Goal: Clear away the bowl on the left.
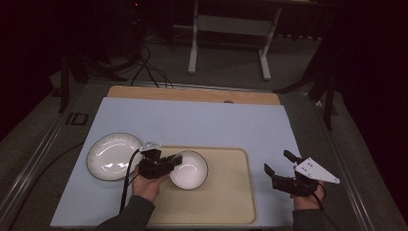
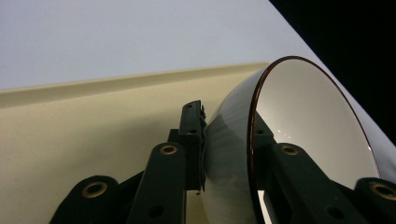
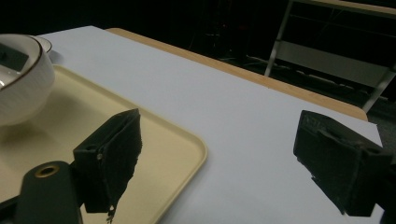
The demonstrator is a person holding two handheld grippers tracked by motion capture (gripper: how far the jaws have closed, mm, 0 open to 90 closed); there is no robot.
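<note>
1. Currently the left gripper point(image 1: 174, 161) is clamped on the near-left rim of the white bowl point(image 1: 190, 169), one jaw outside the wall and one inside.
2. Bowl sits over the left half of the beige tray point(image 1: 231, 192); whether it touches the tray floor, I cannot tell.
3. Judgement: keep the pinch firm and the rim level, lower straight onto the tray, release only once seated.
4. White plate point(image 1: 108, 155) lies just left of the tray, on the blue mat.
5. Right gripper point(image 1: 280, 168) hovers just right of the tray, jaws wide, nothing between them.
</note>
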